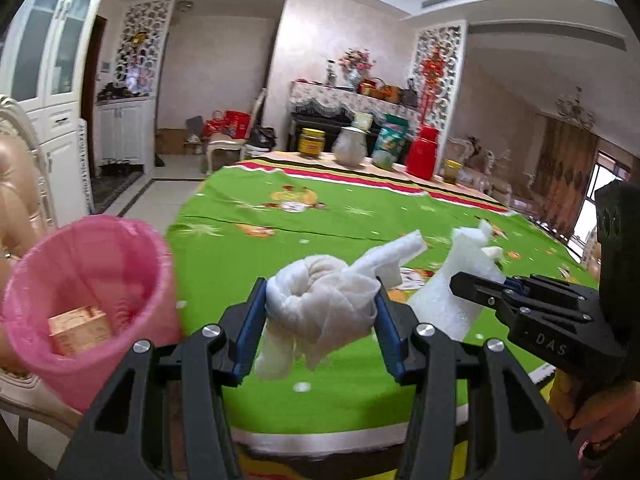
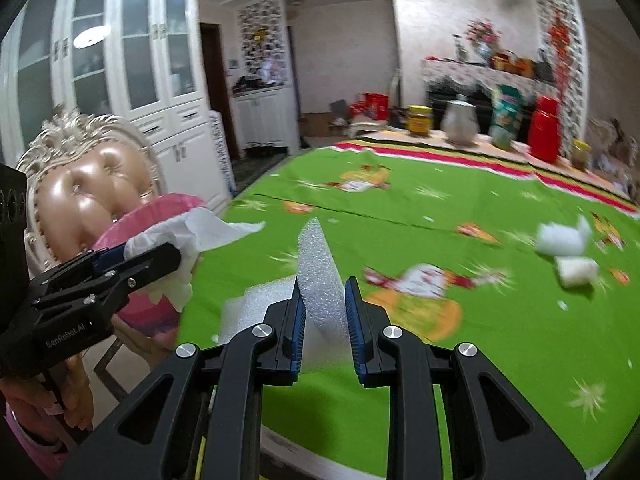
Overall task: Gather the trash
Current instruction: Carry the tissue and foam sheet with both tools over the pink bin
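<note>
My left gripper [image 1: 320, 300] is shut on a crumpled white tissue wad [image 1: 324, 304], held over the near edge of the green-clothed table [image 1: 280, 216]. Just to its left is a bin lined with a pink bag [image 1: 88, 280], with a small cardboard box [image 1: 80, 330] inside. My right gripper [image 2: 325, 300] is shut on a thin white foam sheet [image 2: 320, 272] that stands upright between the pads. In the left wrist view the right gripper [image 1: 460, 282] and its foam sheet [image 1: 436, 308] hang at the right. Two loose foam pieces [image 2: 560, 240] lie on the cloth.
An ornate padded chair [image 2: 92, 184] stands behind the pink bin [image 2: 168, 204]. At the table's far end stand a yellow-lidded jar [image 1: 312, 142], a white pot [image 1: 350, 146], a red flask [image 1: 422, 152] and packets. White cabinets line the left wall.
</note>
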